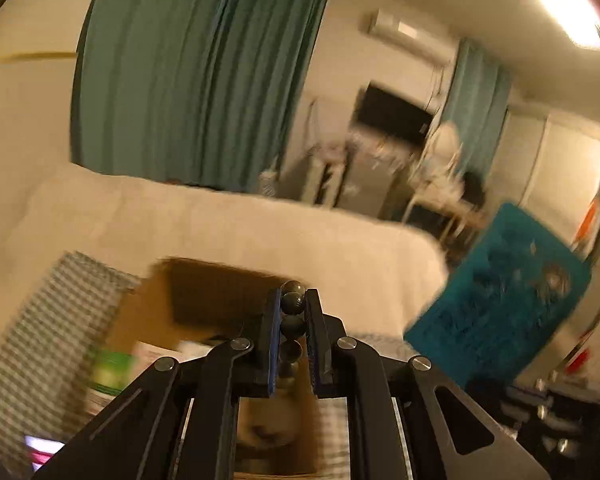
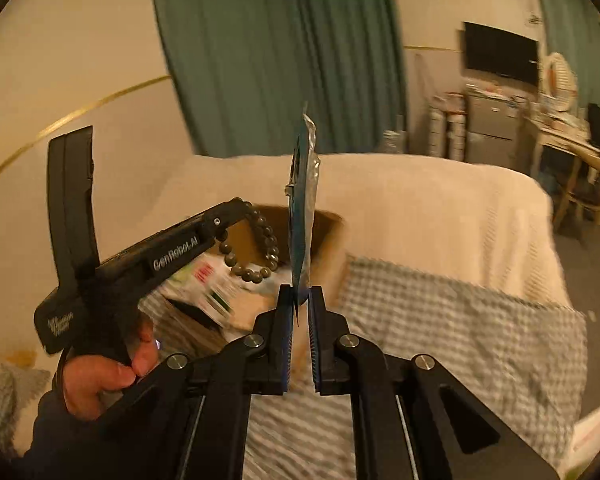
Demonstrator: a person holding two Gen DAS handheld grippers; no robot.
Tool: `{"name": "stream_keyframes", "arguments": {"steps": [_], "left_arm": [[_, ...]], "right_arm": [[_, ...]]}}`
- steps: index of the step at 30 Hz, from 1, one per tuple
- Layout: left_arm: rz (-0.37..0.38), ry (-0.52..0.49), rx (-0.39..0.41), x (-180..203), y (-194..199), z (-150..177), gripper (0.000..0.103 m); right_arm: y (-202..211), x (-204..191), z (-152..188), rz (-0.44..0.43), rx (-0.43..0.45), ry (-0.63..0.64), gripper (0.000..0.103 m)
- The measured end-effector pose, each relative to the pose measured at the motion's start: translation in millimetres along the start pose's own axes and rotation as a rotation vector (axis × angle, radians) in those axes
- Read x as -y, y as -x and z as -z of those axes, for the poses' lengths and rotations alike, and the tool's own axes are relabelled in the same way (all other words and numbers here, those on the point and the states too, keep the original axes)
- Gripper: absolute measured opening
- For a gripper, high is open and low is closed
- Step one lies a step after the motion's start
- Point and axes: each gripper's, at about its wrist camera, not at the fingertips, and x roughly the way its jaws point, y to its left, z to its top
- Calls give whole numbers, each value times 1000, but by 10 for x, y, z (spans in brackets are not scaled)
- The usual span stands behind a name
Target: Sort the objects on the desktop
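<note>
My left gripper (image 1: 292, 300) is shut on a dark bead bracelet (image 1: 292, 312) and holds it above an open cardboard box (image 1: 204, 296). In the right wrist view the left gripper (image 2: 240, 208) hangs the bracelet (image 2: 256, 256) over the box (image 2: 328, 224). My right gripper (image 2: 300, 300) is shut on a thin blue packet (image 2: 302, 200), held upright and edge-on, just right of the bracelet. The same packet (image 1: 496, 296) shows as a teal sheet at the right of the left wrist view.
The box holds a green-lidded tub (image 1: 112, 368) and printed packets (image 2: 212, 284). It stands on a checked cloth (image 2: 460, 328) in front of a cream-covered bed (image 2: 420, 208). Green curtains (image 2: 276, 52) and a desk with clutter (image 2: 564, 136) lie behind.
</note>
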Motion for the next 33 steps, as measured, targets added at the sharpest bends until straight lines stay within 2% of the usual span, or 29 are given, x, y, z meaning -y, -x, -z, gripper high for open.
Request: {"name": "stream_keyframes", "arguments": {"steps": [4,8,9,10,11,12,13,15,17,19,21,25,27,29,33], "left_arm": [[-42,-5,-71,-356,-270,37,11],[-5,-16,-102,-541,-485,182,13],[-4,-28,-98,-556,-480,232,19],[-9,-50,-94,-527,-499,271,28],[-22,-69,-90,-491,-498,299,61],[-35,-78,-87,-483,-484,320,94],[-43,-81,-74,-461,-439,343,101],[-31,-66,-19,-396,-303,384,103],[-6,-53,-15,-290,-182,388,103],[-6,-50,-14,-178,-91,397,103],[-5,-50,-7,-52,-13,423,103],[14,-39,-40,167,25,616,103],[-21,-52,-63,268,-5,764,103],[-21,-82,-79,353,-16,892,103],[-35,-117,-98,430,-34,1065,103]], "right_arm": [[-732,-206,-159,7,-87,0,7],[-1153,-228,-132,20,-139,-28,8],[-1194,-210,-126,19,-144,-39,15],[-1206,-181,-112,39,-146,-50,27],[-1172,-109,-85,66,-134,-58,61],[-1115,-50,-59,97,-109,-62,77],[-1004,-8,-36,131,-76,-59,77],[-835,33,-14,165,-58,-57,77],[-580,117,40,217,-15,-64,78],[-313,194,112,280,30,-74,87],[-168,298,152,331,71,-96,103],[14,522,473,405,123,-146,103],[-40,660,612,446,77,-166,103],[-132,791,798,457,6,-201,102],[-59,899,983,469,20,-256,102]]}}
